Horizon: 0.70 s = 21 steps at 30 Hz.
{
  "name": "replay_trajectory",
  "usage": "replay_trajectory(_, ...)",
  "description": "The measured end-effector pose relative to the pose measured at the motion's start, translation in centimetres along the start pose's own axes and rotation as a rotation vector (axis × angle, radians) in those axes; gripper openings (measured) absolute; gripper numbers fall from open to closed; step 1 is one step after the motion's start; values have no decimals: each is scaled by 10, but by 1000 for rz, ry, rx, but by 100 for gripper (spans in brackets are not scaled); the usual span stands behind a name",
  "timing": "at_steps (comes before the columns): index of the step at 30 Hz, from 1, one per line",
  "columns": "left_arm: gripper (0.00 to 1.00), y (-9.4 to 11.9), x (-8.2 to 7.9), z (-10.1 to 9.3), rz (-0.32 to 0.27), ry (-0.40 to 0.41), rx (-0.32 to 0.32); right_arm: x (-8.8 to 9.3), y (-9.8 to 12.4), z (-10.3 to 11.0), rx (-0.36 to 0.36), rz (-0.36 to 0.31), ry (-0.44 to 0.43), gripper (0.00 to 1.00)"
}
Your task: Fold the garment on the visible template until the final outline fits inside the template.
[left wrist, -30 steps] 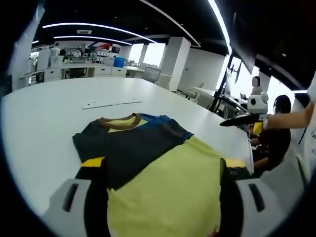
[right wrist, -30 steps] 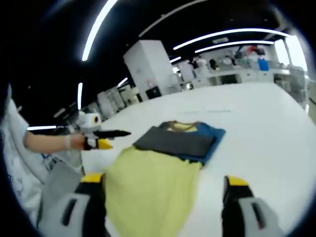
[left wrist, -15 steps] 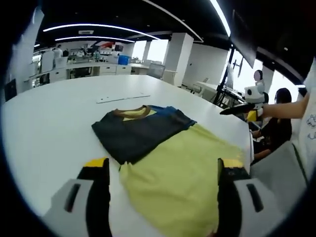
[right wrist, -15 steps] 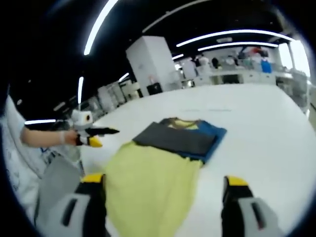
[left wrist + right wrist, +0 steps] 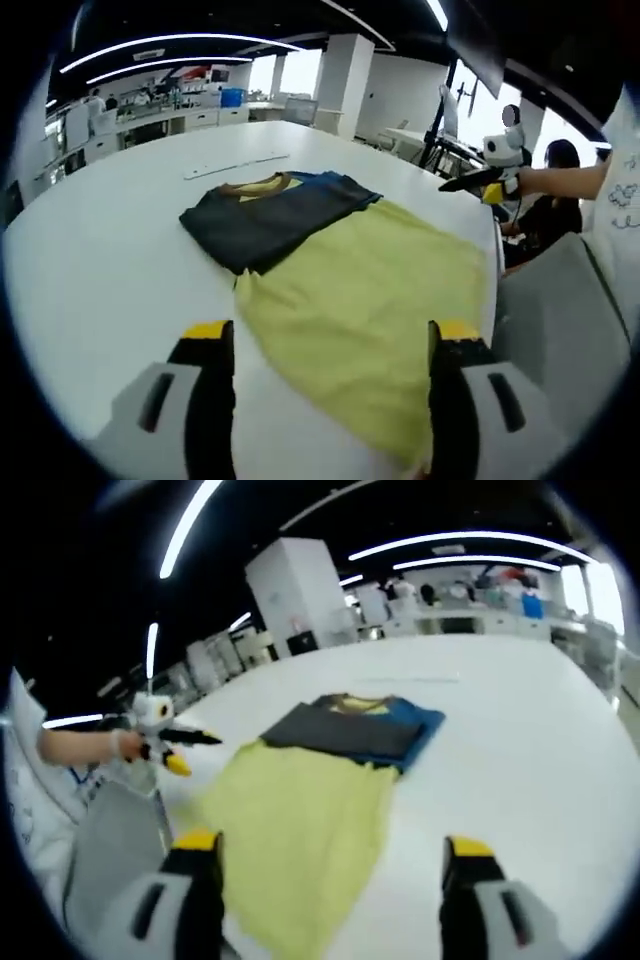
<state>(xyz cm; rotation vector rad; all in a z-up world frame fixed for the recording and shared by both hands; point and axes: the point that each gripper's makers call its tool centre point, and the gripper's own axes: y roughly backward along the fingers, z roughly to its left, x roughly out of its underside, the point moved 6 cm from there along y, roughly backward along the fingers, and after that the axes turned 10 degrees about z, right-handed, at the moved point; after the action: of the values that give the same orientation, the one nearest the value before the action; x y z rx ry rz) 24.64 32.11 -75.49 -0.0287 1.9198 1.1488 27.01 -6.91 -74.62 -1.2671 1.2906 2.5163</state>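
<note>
So, my left claw (image 5: 325, 350) sits at the bottom of the left gripper view with both jaws spread wide and nothing between them, just hovering over the near edge of the garment (image 5: 340, 280). Same story for my right claw (image 5: 325, 865) in the right gripper view: jaws wide apart, empty, shirt lying past the tips.

Moving outward, the garment is flat on the white table (image 5: 100, 250). The yellow body (image 5: 290, 820) spreads toward me, lower centre in both views. The dark top part (image 5: 265, 215) with the blue bit and brown collar is already doubled over at the far end, a neat dark rectangle in the upper middle. Judging from that, I'd say the sleeves and shoulders are folded in and the long yellow half is what's left.

I can't really make out a template outline. There's a thin pale strip (image 5: 235, 165) on the table beyond the collar, but I can't tell if that's part of it. So whether the outline fits yet, no idea; it looks too long to me.

Off at the right edge of the left gripper view, a person's hand (image 5: 545, 180) holds the other claw out over the table edge.
</note>
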Motion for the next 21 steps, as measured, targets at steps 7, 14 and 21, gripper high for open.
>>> replay_trajectory(7, 68, 5, 16, -12, 38, 8, 6, 22, 3, -1, 13, 32, -28, 84)
replay_trajectory(14, 59, 13, 31, -17, 75, 1, 16, 39, 6, 4, 26, 95, 10, 69)
replay_trajectory(21, 50, 25, 50, -18, 117, 31, 25, 64, 0, 13, 15, 200, 83, 58)
